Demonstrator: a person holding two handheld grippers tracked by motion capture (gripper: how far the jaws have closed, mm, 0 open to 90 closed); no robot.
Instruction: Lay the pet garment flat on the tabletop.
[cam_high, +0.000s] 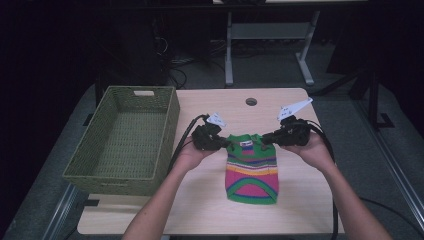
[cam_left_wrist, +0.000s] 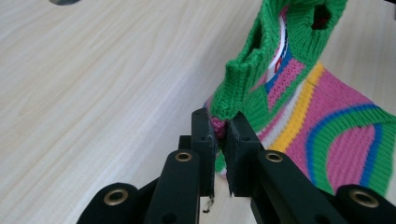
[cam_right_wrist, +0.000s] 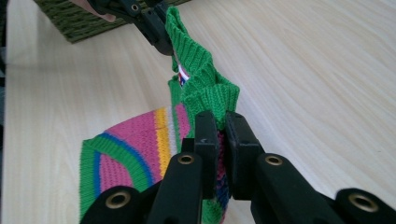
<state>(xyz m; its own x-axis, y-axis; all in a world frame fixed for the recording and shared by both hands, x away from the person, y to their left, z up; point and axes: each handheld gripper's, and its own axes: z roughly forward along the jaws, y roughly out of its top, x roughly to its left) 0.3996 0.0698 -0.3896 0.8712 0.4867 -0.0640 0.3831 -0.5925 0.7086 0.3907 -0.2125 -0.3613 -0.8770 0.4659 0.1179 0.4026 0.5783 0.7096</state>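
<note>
a green woven basket (cam_high: 125, 140) sits at the counter's (cam_high: 300, 200) left edge. the left tool (cam_high: 223, 143) is clamped on one shoulder of the small striped sweater (cam_high: 251, 172), the right tool (cam_high: 266, 139) on the other; its hem seems to rest on the counter.

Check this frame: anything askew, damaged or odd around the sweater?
Nothing stands out. The striped sweater lies flat and straight on the table, intact as far as visible. The left hand-held gripper and right hand-held gripper each pinch a top corner at the green collar. The green basket sits squarely at the left.
</note>
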